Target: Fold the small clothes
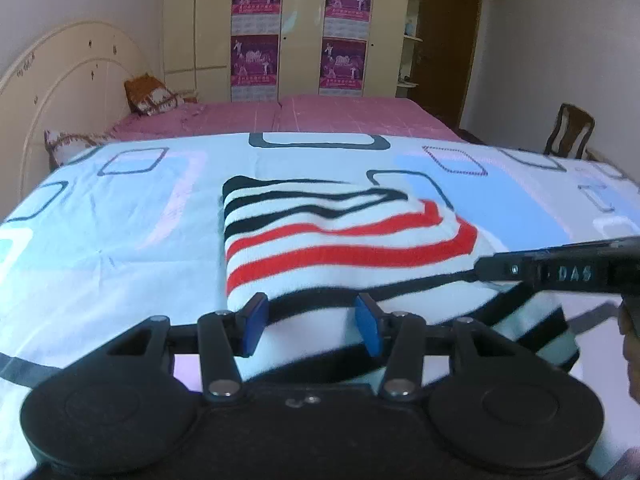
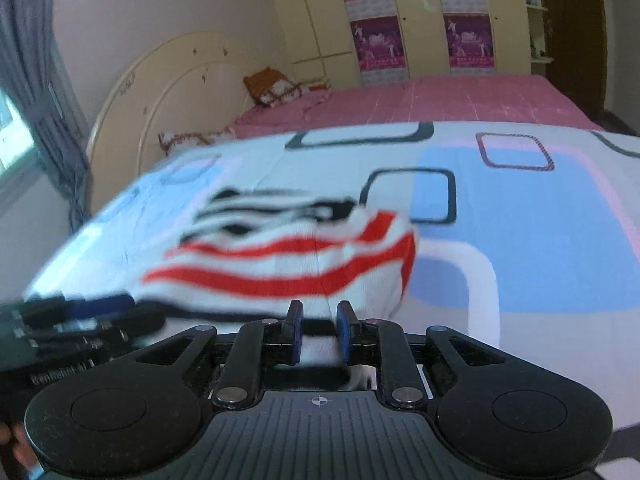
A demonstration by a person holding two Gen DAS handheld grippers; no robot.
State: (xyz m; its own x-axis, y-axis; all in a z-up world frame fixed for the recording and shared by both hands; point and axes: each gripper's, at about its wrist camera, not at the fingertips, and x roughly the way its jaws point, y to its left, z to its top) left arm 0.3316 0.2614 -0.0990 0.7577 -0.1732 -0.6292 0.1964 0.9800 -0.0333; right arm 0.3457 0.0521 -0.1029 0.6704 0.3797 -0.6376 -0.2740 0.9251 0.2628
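A white knit garment [image 1: 340,240] with black and red stripes lies partly folded on a light blue patterned sheet [image 1: 120,220]. Its near edge is raised off the sheet. In the left wrist view my left gripper [image 1: 312,322] has its blue pads partway apart, with a thick bunch of that near edge filling the gap. My right gripper [image 1: 484,272] reaches in from the right over the same edge. In the right wrist view the garment [image 2: 288,264] is blurred. There my right gripper [image 2: 320,332] is nearly closed on white fabric, and my left gripper [image 2: 80,320] is at the lower left.
Beyond the sheet lies a pink bedspread [image 1: 340,116] with a brown patterned pillow [image 1: 152,96] and a cream headboard [image 1: 60,92] at the left. A wardrobe with posters [image 1: 300,28] fills the back wall. A wooden chair [image 1: 568,132] stands at the right.
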